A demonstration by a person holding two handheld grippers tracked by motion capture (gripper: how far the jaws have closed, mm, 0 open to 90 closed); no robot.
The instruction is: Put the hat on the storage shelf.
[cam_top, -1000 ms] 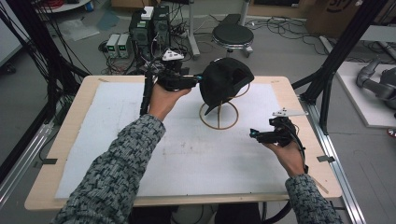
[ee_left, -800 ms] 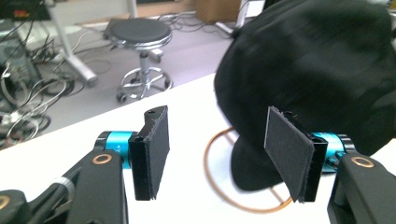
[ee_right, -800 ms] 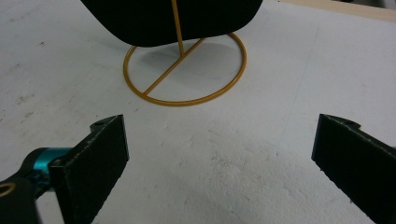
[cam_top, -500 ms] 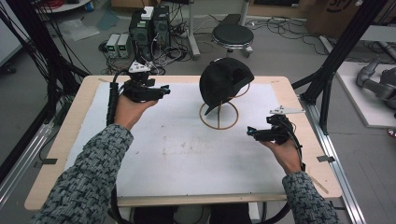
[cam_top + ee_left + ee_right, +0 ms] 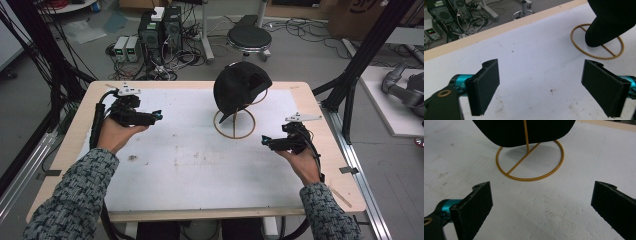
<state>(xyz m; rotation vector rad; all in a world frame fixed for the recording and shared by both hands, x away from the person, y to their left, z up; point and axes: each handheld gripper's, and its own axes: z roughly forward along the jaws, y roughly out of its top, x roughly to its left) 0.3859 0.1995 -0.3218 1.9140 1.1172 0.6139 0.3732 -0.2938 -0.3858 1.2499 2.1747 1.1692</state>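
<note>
Black cap (image 5: 240, 90) sits on a thin gold wire stand (image 5: 235, 131), upper middle of the high view, toward the far side of the worktop (image 5: 200, 170). Stand has a round ring base flat on the white mat, w/ a bar across it and a thin post going up into the cap. Cap's brim hangs down over the ring.

Left hand-held gripper (image 5: 150, 116) is at the left of the high view, well apart from the cap, held in the person's left hand (image 5: 116, 136). In the left gripper view its two black jaws are wide apart w/ nothing btwn them, just bare white mat w/ small dark marks. Cap (image 5: 611, 22) and ring (image 5: 597, 41) show at upper right of that view.

Right hand-held gripper (image 5: 272, 142) is at the right of the high view, near the ring base but not touching it, held in the right hand (image 5: 302, 162). In the right gripper view its jaws are also wide apart and hold nothing. Ring (image 5: 530, 160) lies just ahead, top middle of the frame, w/ the cap (image 5: 524, 131) above it.
</note>
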